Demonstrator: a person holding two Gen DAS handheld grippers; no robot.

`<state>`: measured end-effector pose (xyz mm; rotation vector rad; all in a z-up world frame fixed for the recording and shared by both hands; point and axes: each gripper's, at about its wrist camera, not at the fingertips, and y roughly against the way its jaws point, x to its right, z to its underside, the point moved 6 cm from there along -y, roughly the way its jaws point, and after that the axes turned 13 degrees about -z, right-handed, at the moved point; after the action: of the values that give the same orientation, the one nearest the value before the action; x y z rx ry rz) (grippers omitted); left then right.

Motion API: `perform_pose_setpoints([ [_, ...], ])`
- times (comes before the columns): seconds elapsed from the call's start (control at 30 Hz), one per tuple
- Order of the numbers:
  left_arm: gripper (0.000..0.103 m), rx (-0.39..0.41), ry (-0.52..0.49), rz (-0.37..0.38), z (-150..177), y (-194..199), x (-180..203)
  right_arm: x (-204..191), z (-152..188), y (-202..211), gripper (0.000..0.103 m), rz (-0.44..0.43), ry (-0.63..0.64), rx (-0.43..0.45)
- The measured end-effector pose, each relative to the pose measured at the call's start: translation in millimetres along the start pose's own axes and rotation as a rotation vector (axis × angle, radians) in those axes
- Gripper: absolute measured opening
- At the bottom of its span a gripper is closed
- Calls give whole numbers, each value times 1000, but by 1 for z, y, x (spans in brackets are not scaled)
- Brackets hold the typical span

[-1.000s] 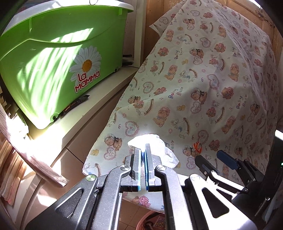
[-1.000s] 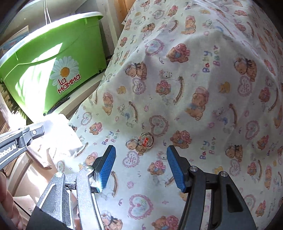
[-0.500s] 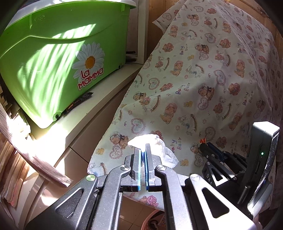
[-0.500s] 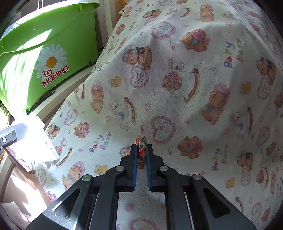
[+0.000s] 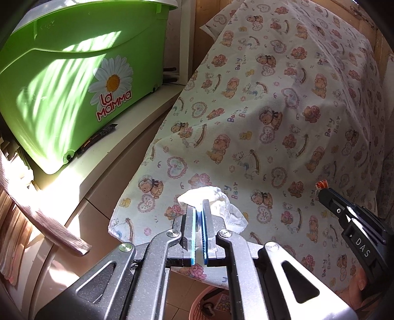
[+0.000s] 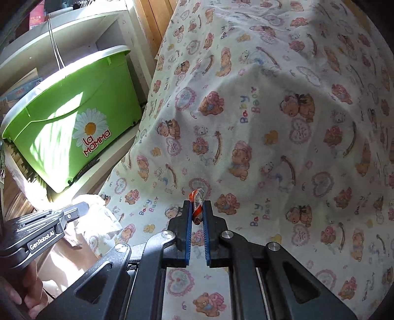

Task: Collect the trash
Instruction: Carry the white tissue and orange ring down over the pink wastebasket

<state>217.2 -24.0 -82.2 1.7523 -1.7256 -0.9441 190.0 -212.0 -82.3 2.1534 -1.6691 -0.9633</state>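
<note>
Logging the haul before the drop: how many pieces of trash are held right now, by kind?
Crumpled white tissue, in the left gripper: 1
Orange-striped clear wrapper, in the right gripper: 1
Total: 2

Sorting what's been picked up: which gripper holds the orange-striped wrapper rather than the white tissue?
The right gripper pinches the orange-striped wrapper; the left gripper clamps the crumpled white tissue.

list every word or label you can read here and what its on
"La MaMMa": daisy sticker on the green plastic tub.
"Baby Bear": printed repeatedly on the teddy-bear cloth.
"DAS": side of the right gripper; the rest is cut off.
"GenRobot.AI": side of the left gripper.
Red box on the shelf: print too small to read.
</note>
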Motion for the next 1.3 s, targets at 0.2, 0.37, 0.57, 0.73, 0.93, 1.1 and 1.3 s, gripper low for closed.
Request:
perform_pose_setpoints([
  [0.2,3,7,-24,32,2,5,9,3,10,20,9,57,38,-18],
  [0.37,3,15,-52,33,11,11,17,-1,20,52,9,54,53,10],
  [0.57,3,35,-95,29,24,24,29,-10,27,81,9,45,58,40],
  [0.73,3,63,-128,48,43,44,33,-16,49,101,9,32,41,26],
  [0.93,3,7,-103,69,76,48,25,-26,83,107,9,42,58,-76],
  [1.1,3,-49,-111,120,104,55,31,-31,119,102,9,15,39,-168],
  [1.3,3,-168,-181,157,137,39,55,-37,151,96,9,-14,15,-237],
])
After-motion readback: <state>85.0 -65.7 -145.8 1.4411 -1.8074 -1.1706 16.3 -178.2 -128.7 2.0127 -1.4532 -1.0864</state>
